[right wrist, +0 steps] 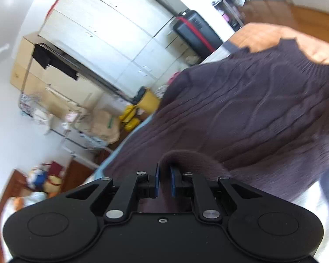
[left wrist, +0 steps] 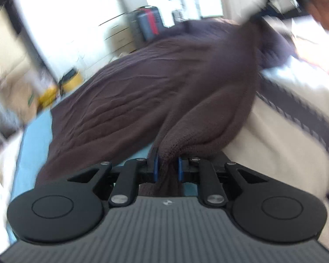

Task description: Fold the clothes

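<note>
Sweater (left wrist: 160,83), a dark brown-purple cable knit, is the piece being folded; it is lifted and stretched over a pale blue surface (left wrist: 33,135), likely a bed or mat, which shows under its lower edge. Beside the sweater lies a cream garment with dark stripes (left wrist: 296,127). The step in hand appears to be the pick-up and spread. The left hand-held gripper (left wrist: 167,166) is clamped on a bunched fold of the sweater, and the right hand-held gripper (right wrist: 163,182) pinches another fold of it. Next, both would probably need to draw the sweater taut and lay it flat before any fold.
</note>
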`<state>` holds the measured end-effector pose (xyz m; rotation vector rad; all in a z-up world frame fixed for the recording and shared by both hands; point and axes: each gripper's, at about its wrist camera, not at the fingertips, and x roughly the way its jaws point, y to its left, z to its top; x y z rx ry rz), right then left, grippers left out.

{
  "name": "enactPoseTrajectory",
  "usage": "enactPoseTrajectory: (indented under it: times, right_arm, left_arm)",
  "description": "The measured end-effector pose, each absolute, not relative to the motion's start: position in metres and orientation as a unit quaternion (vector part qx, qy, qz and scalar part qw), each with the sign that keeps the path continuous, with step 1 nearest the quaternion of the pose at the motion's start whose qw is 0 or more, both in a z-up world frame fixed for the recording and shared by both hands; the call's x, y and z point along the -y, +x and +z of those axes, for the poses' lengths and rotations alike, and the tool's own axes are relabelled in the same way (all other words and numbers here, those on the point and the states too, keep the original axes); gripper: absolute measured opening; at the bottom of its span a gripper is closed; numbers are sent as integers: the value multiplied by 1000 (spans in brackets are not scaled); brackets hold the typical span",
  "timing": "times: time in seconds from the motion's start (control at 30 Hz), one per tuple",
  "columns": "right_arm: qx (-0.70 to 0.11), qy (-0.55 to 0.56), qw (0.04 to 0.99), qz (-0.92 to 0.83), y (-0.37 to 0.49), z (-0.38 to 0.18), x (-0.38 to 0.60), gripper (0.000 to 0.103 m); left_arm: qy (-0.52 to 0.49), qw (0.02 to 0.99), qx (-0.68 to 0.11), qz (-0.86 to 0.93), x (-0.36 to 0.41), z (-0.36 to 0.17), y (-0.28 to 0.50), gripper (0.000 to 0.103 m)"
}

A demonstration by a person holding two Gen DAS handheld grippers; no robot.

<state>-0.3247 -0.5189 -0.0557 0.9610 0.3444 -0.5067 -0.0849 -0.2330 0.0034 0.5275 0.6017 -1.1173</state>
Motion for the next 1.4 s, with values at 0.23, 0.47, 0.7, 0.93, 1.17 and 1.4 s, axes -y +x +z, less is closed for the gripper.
enactPoseTrajectory:
  times: [0.23,0.47,0.7,0.93,1.17,1.4]
  right_arm:
    - [-153,449,843,-255,-329,-55,520,15]
    - [-207,405,835,-310,-310,-62,532,16]
    - [-152,405,827,-360,-354,-47,529,53]
    - [-178,414,839,-305,-405,-35,543,53]
    - [-226,434,827,-276,-433,-63,559,53]
    - [-228,454,824,-253,-430,-115,566,53]
  left_arm:
    - [-63,749,-406,-520,179,22,22,15]
    - [-204,708,-538,-410,158,-52,91,15]
    - [-70,783,-481,-388,183,-59,76,22]
    - [-106,781,-458,-411,159,-27,61,22]
    - [-57,789,-477,-384,173,-30,58,35]
    - [-60,811,-460,-356,172,-34,61,52]
